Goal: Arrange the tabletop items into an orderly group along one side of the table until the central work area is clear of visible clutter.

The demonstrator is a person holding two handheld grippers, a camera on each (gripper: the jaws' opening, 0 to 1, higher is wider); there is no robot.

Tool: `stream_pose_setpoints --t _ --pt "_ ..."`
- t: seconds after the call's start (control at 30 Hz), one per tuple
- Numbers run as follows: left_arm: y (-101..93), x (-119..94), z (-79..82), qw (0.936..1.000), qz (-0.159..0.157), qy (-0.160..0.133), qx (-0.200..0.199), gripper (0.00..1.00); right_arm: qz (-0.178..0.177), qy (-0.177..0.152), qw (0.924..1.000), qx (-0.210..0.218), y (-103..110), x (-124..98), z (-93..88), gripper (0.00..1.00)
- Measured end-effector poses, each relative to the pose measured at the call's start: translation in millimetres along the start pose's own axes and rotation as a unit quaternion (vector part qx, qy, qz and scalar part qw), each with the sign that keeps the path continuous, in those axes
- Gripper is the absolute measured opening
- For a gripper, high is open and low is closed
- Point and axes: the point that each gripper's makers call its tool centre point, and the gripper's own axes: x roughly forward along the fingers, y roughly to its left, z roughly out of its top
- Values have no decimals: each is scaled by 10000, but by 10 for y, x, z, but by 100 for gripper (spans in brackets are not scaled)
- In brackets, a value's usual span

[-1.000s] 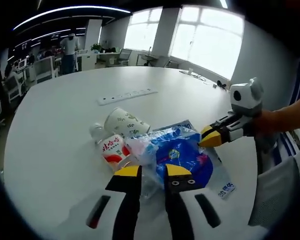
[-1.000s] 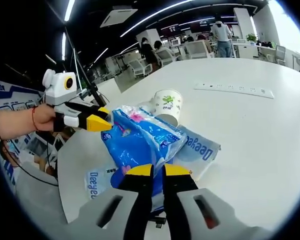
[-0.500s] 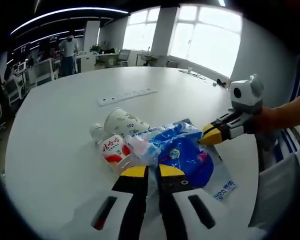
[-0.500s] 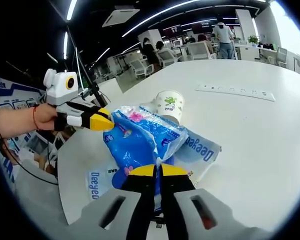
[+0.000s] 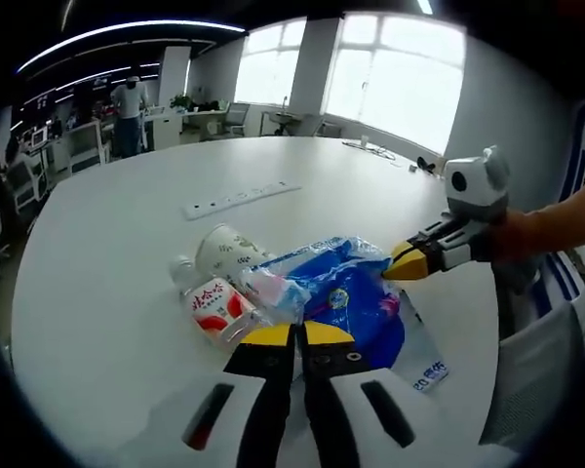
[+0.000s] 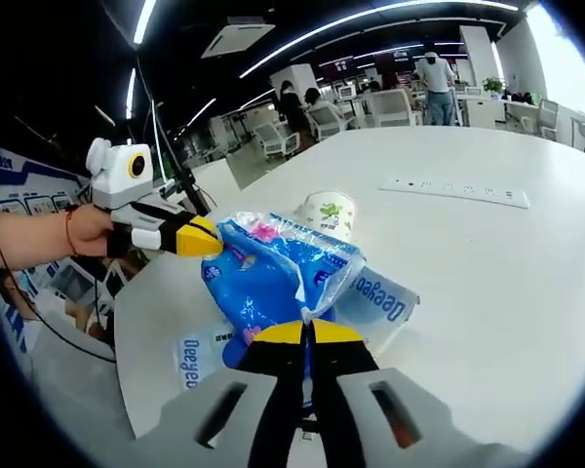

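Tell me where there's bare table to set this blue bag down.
Bare white table runs from the paper cup out to the power strip and beyond it. It is crowded near the edge, where the blue bag, the red-and-white carton and both grippers sit.

Left gripper view: looks close and low across the worktop [image 5: 107, 253] toward bright windows. Right gripper view: looks from the opposite side toward a dim office. Both views share the blue packet [image 5: 356, 297] [image 6: 273, 273], the paper cup [image 5: 229, 255] [image 6: 330, 213] and the power strip [image 5: 239, 198] [image 6: 456, 190].
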Motion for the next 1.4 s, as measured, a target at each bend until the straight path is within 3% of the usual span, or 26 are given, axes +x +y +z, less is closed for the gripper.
stream_pose_setpoints --t 0.33,0.7,1.4 --pt "-107 24 131 9999 -71 -98 79 0 -46 -144 9999 -33 -69 -158 100 0" --pt "-284 71 401 9993 -155 -290 164 0 -147 -396 9991 69 -196 -415 289 0" --pt "-657 331 793 9974 -450 -437 358 0 -530 -669 9963 112 -538 -862 451 0"
